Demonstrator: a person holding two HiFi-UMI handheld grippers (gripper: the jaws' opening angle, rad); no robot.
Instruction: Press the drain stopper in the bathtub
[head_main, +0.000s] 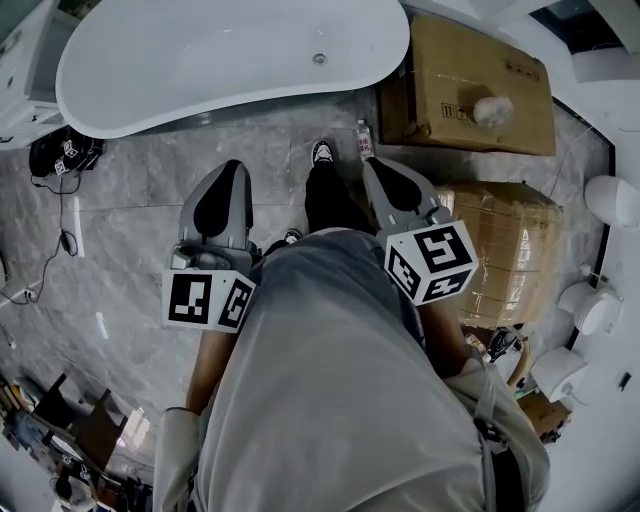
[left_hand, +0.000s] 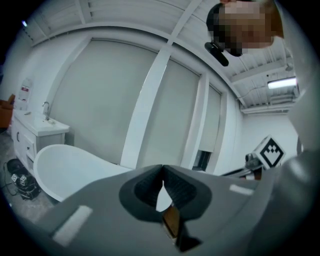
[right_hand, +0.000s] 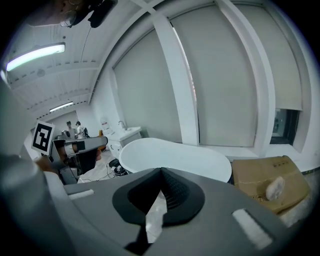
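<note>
Head view: the drain stopper (head_main: 320, 59) sits in the base of the bathtub (head_main: 150, 95), toward its right end. Neither gripper view shows the stopper. The left gripper view takes in only the tub's outer wall and rim, and the right gripper view only the rim and a cardboard box (right_hand: 270, 182) beside it.

My left claw (left_hand: 162, 167) has its tips pressed together with nothing between them. My right claw (right_hand: 161, 171) is likewise closed and empty.

I hold both claws low by my waist over the grey floor (head_main: 140, 200), well apart from the tub. The stopper lies ahead and between them, nearer the right claw's line.

The tub's far rim is cut off at the top of the head view. The stopper is too small to tell whether it is raised or pressed.
</note>
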